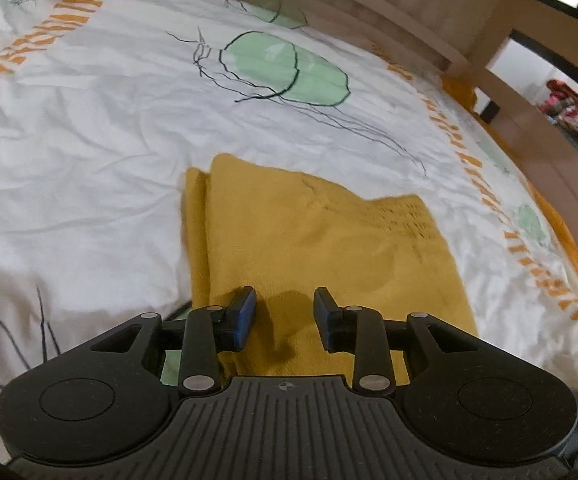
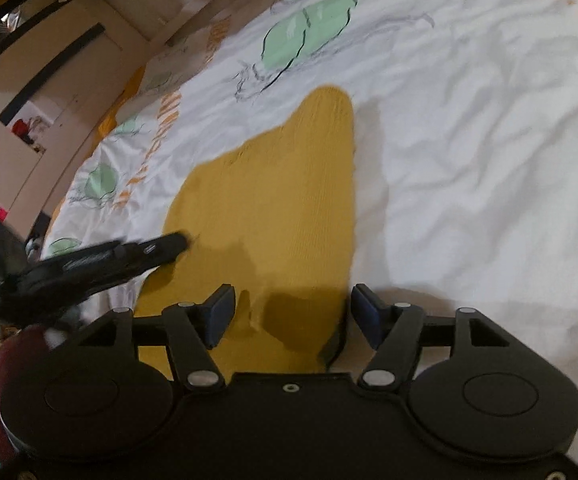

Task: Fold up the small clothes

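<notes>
Mustard-yellow knit garment (image 1: 321, 248) lies flat on the bed, on a white duvet cover (image 1: 89, 140) printed with green blobs, thin black scribbles and orange lettering. In my left wrist view it fills the lower centre of the frame, folded so that a second layer shows as a narrow strip along its left edge. A patch of openwork stitching sits near its upper right corner.

My left hand-held gripper (image 1: 285, 312) hovers at the garment's near edge, at the bottom centre of that frame. Its blue-padded fingers (image 1: 245, 316) stand a little apart, with a narrow gap between them. Nothing is pinched: the cloth lies beneath the pads and carries their shadow.

In my right wrist view the same garment (image 2: 265, 208) runs from the bottom centre up to a rounded tip in the upper middle, with its right edge straight against the white cover (image 2: 469, 160). My right hand-held gripper (image 2: 293, 316) is spread wide, its two pads straddling the near end of the cloth. The right pad sits just past the garment's right edge and the left pad over the yellow knit. I see no fabric gripped between them. The left hand-held gripper (image 2: 169, 245) comes in from the left of this frame, blurred, its tip over the garment's left edge.

Wooden bed frame (image 1: 409, 12) curves across the top of the left view.
</notes>
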`<control>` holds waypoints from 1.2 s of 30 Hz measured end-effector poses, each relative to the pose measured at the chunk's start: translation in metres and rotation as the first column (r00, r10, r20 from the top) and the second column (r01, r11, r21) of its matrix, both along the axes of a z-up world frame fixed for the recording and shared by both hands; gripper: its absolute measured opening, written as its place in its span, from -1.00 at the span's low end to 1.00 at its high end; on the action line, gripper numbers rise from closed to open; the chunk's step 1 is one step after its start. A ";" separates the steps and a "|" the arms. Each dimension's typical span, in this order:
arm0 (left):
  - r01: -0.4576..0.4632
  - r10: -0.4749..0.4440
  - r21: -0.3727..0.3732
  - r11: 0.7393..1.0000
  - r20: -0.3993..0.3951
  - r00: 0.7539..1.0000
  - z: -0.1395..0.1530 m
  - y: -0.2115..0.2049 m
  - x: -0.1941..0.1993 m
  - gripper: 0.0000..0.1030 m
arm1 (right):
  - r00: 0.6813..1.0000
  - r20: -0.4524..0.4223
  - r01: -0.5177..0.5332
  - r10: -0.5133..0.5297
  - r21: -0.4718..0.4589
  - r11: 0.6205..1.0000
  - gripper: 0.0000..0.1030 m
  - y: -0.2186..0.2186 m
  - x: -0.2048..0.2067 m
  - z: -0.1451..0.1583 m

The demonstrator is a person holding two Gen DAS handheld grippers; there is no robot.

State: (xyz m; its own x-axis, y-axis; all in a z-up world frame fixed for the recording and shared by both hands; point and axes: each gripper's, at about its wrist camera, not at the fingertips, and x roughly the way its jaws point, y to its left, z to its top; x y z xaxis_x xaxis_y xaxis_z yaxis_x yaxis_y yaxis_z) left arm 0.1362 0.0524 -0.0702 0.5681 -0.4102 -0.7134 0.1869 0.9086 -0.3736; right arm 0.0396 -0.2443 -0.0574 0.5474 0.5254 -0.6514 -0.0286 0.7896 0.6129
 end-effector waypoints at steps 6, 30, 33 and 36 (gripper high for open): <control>0.025 -0.023 0.054 0.998 -0.029 0.999 0.003 -0.003 0.015 -0.40 | 0.996 -0.013 -0.081 0.085 0.178 0.981 0.35 0.008 0.007 -0.003; 0.078 -0.076 0.089 0.993 -0.027 0.997 0.004 -0.003 0.015 -0.40 | 0.991 0.121 -0.089 0.059 0.263 0.961 0.33 0.003 0.003 0.043; 0.077 -0.075 0.082 0.994 -0.022 0.997 0.003 -0.002 0.014 -0.40 | 0.994 0.048 -0.102 0.094 0.208 0.973 0.33 0.011 0.007 0.022; 0.083 -0.082 0.086 0.993 -0.015 0.997 0.003 -0.002 0.013 -0.40 | 0.993 -0.096 -0.051 0.066 0.148 0.988 0.18 0.012 0.008 -0.008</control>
